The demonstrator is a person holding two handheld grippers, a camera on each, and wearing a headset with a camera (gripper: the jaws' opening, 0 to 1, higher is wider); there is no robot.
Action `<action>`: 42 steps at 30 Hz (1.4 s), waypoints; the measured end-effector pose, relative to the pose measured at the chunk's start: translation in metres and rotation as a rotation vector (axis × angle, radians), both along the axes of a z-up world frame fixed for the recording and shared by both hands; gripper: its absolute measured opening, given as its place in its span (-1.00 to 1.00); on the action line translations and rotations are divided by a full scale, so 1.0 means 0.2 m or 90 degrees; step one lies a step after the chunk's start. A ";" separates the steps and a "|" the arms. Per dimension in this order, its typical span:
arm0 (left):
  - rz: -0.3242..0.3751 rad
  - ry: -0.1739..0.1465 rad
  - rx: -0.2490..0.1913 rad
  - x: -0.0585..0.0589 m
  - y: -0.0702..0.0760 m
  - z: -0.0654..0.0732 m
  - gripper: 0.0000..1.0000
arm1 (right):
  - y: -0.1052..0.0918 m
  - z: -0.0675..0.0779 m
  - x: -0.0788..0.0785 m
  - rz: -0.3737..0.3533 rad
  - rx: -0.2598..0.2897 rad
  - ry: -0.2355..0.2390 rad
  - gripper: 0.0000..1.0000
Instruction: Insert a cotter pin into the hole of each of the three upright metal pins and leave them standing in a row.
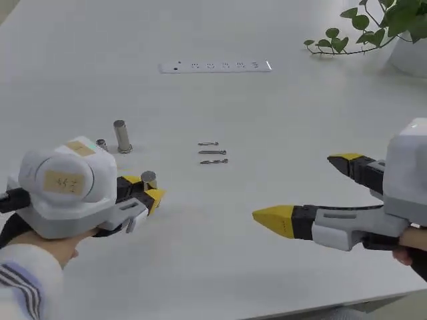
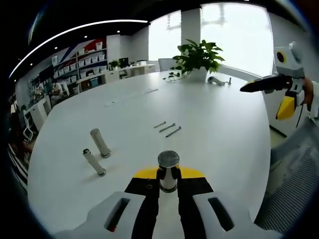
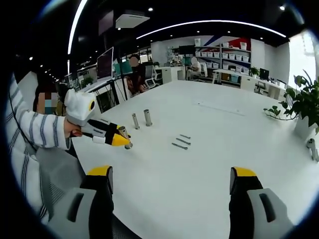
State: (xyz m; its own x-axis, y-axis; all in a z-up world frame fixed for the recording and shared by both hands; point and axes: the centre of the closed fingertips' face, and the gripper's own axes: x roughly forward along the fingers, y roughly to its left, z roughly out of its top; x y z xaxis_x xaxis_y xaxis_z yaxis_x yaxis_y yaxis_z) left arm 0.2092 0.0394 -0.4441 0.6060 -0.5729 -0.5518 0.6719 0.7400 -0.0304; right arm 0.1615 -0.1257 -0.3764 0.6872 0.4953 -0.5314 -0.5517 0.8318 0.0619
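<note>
My left gripper [image 1: 151, 189] is shut on a short steel pin [image 1: 148, 179], held upright just above the white table [image 1: 220, 253]; in the left gripper view the pin [image 2: 168, 162] stands between the yellow tips. Two more metal pins [image 1: 122, 137] [image 1: 101, 144] stand upright beyond it, also seen in the left gripper view [image 2: 100, 143] [image 2: 93, 162]. Three cotter pins [image 1: 212, 153] lie side by side mid-table. My right gripper [image 1: 309, 190] hovers wide open at the right, nothing between its fingers [image 3: 99, 173], well short of the cotter pins [image 3: 182, 141].
A white power strip [image 1: 215, 66] lies at the far middle of the table. A potted plant [image 1: 383, 23] stands at the far right corner. The table's near edge runs along the bottom right. Office shelves and desks [image 3: 219, 55] lie beyond the table.
</note>
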 end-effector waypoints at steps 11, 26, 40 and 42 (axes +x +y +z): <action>-0.022 -0.002 -0.019 0.03 -0.09 -0.02 -0.82 | 0.00 -0.05 -0.02 0.000 0.008 0.017 0.93; -0.048 -0.003 0.003 0.04 -0.12 -0.08 -0.82 | 0.05 -0.07 0.02 0.012 0.012 0.024 0.93; -0.053 -0.009 0.000 0.04 -0.16 -0.09 -0.82 | 0.05 -0.08 0.02 0.007 0.017 0.025 0.93; -0.052 -0.007 0.001 0.03 -0.16 -0.09 -0.82 | 0.05 -0.08 0.02 0.007 0.016 0.025 0.93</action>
